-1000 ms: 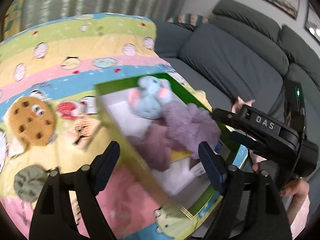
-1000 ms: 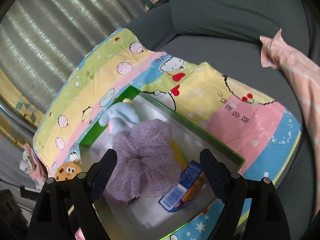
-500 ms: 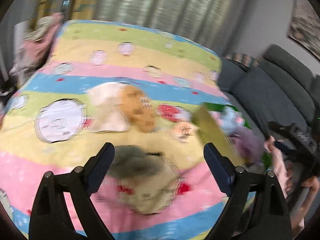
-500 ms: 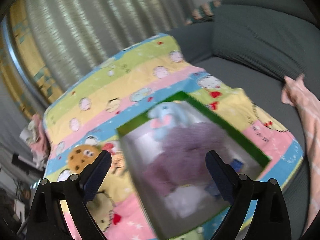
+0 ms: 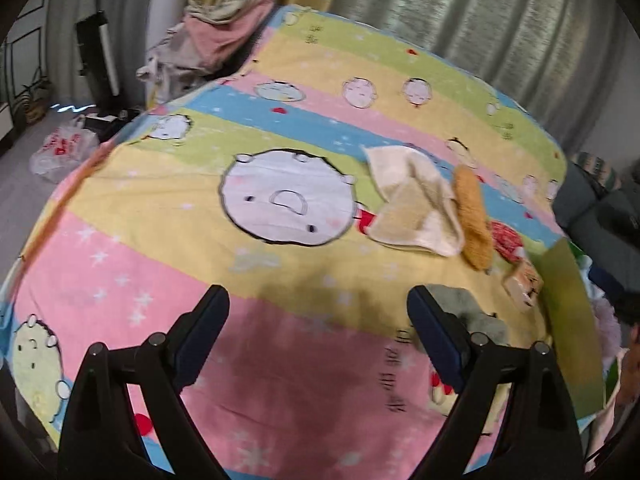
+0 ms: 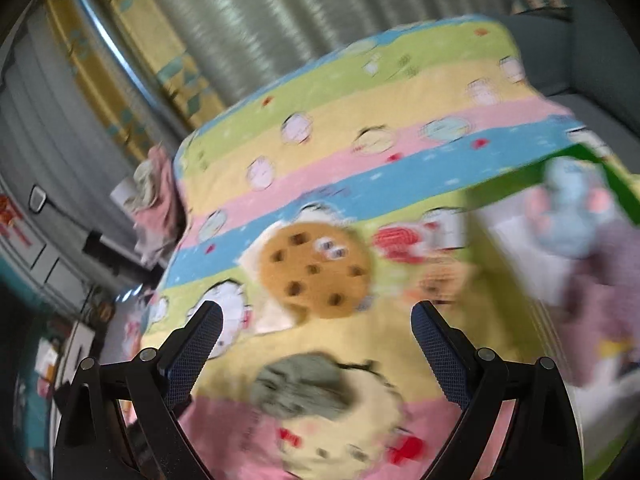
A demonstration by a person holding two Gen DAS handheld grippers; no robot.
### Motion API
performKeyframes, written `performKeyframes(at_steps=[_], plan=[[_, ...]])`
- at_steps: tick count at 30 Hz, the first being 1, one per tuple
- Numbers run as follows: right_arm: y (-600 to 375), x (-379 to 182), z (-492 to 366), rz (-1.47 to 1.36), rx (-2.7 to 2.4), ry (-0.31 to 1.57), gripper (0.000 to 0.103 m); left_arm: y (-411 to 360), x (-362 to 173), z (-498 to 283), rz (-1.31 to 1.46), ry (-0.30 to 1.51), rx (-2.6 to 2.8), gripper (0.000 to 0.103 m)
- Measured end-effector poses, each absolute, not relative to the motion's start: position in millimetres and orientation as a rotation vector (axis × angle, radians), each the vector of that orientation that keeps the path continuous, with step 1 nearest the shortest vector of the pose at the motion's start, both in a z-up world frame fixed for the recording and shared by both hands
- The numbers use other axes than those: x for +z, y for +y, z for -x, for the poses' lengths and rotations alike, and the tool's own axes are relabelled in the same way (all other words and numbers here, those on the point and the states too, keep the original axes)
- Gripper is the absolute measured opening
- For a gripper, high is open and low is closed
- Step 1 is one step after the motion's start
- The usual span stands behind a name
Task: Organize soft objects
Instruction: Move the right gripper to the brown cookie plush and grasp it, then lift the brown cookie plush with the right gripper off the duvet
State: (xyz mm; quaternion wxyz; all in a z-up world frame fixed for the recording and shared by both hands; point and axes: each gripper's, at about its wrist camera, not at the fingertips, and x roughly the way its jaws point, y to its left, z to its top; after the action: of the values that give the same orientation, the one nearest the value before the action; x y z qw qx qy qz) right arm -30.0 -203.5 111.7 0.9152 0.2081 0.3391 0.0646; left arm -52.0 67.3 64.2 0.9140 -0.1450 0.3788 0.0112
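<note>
Left gripper (image 5: 318, 322): 2 fingers spread wide, nothing between them, hovering over the striped cartoon blanket (image 5: 160, 280). Cream cloth (image 5: 412, 204) lies crumpled right of a large round cartoon face; cookie plush (image 5: 474, 222) seen edge-on, touching the cloth's right side. Red item (image 5: 506, 236) just beyond the plush. Grey-green soft item (image 5: 476, 314) partly behind the right finger. Green box (image 5: 568, 312) at the right edge, contents blurred. Pile of pink and beige laundry (image 5: 224, 28) beyond the blanket's far left corner.

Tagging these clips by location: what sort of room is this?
Probably a home living room: a grey sofa beside the cartoon-print blanket, long curtains behind, and a laundry pile in the corner.
</note>
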Motion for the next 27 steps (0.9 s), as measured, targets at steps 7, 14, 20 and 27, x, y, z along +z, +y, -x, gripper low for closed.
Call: performKeyframes(at_steps=[7, 14, 20, 27], plan=[[-140.4, 89.2, -50.2, -0.299, 0.099, 0.811, 0.085, 94.0, 64.5, 48.4, 0.336, 0.775, 0.062, 0.09], [-115.1, 58.9, -95.9, -0.234, 0.036, 0.898, 0.057, 109.1, 68.2, 45.4, 0.412, 0.779, 0.03, 0.09], [-112.8, 58.0, -98.0, -0.174, -0.022, 0.861, 0.027, 112.2, 70.6, 46.3, 0.429, 0.772, 0.031, 0.09], [-136.5, 106.4, -60.4, -0.239, 0.003, 0.757, 0.023, 117.2, 74.7, 52.3, 0.46, 0.756, 0.006, 0.09]])
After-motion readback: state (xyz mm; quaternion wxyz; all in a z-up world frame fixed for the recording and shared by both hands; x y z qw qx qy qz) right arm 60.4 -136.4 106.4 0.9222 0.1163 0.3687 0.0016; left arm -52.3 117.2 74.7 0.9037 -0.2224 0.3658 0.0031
